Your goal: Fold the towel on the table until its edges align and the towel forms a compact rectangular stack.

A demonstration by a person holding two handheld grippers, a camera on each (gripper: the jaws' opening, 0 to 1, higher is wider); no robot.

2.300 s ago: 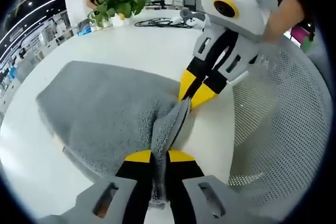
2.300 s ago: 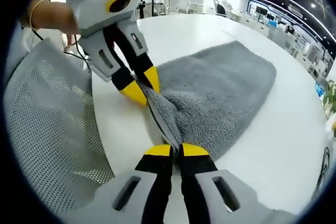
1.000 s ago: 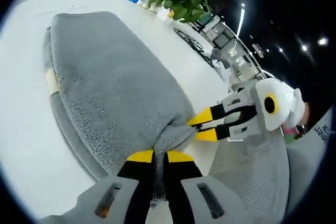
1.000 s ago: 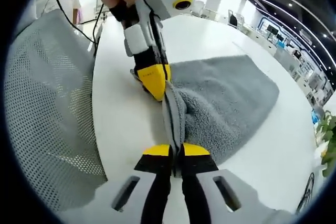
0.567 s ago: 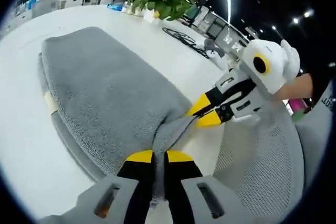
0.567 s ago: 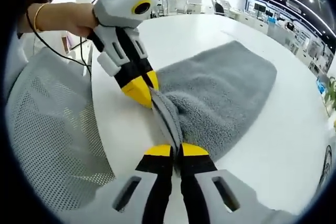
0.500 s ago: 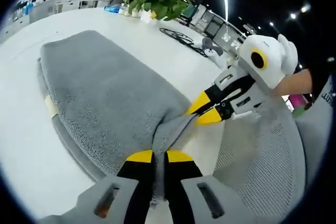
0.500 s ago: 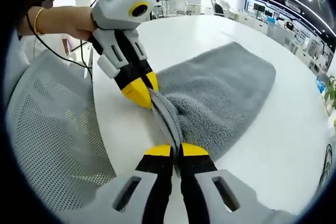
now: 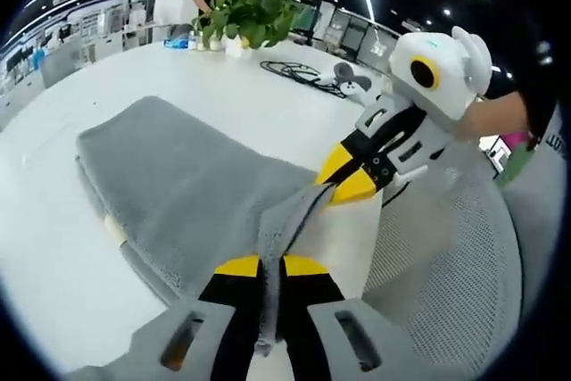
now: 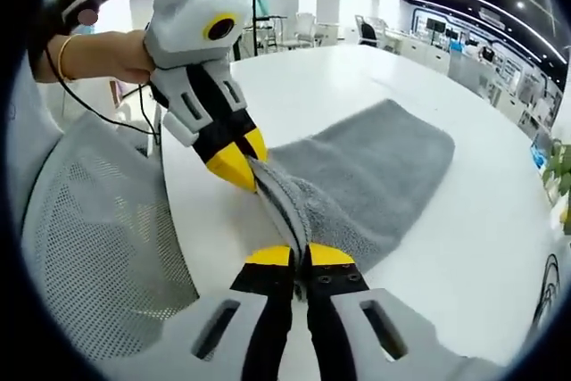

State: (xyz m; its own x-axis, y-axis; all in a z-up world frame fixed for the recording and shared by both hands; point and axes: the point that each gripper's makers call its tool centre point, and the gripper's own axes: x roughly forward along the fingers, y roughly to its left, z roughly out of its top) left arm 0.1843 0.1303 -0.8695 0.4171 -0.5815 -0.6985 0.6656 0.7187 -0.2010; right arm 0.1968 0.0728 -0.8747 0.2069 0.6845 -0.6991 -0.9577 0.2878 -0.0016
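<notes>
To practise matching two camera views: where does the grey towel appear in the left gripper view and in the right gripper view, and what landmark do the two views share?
Left gripper view: the grey towel lies left of centre, its near edge running down into the view's own jaws.
Right gripper view: the towel lies right of centre, its near edge likewise pinched at the bottom.
Shared landmark: the white table beneath it.

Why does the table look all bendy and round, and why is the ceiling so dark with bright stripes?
Left gripper view: the fisheye lens curves the white table and stretches the grey towel; the ceiling is dark, its lights showing as bright streaks. Right gripper view: the same curving, a brighter room, and the table shines pale with little shadow.
</notes>
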